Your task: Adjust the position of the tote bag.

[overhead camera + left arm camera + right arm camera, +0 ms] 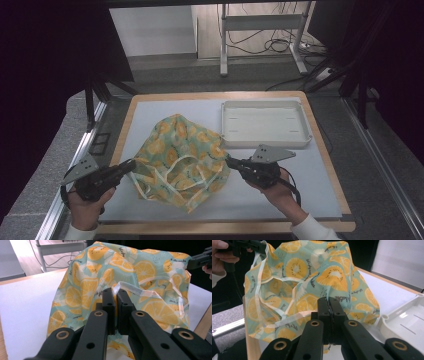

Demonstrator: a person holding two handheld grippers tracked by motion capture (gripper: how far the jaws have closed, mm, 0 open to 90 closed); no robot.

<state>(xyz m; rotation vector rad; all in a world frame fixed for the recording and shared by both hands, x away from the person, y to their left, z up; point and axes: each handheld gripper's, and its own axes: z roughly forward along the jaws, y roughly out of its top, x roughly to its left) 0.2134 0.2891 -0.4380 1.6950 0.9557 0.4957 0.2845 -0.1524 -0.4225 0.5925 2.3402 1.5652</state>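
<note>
The lemon-print cloth (182,160) hangs bunched between the two grippers above the white mat (310,175), its lower folds resting on it. The left gripper (131,166) has its jaws pinched narrow on the cloth's left edge beside a pale ribbon trim (130,290); fabric fills the slim gap, so the pads themselves are hidden. The right gripper (229,161) is clamped tight on the right edge, with cloth puckering just above its jaw tips. Beyond those jaws sits a white tray (265,125), cut off at the frame edge in the right gripper view. The cloth's far side and its underside cannot be made out.
</note>
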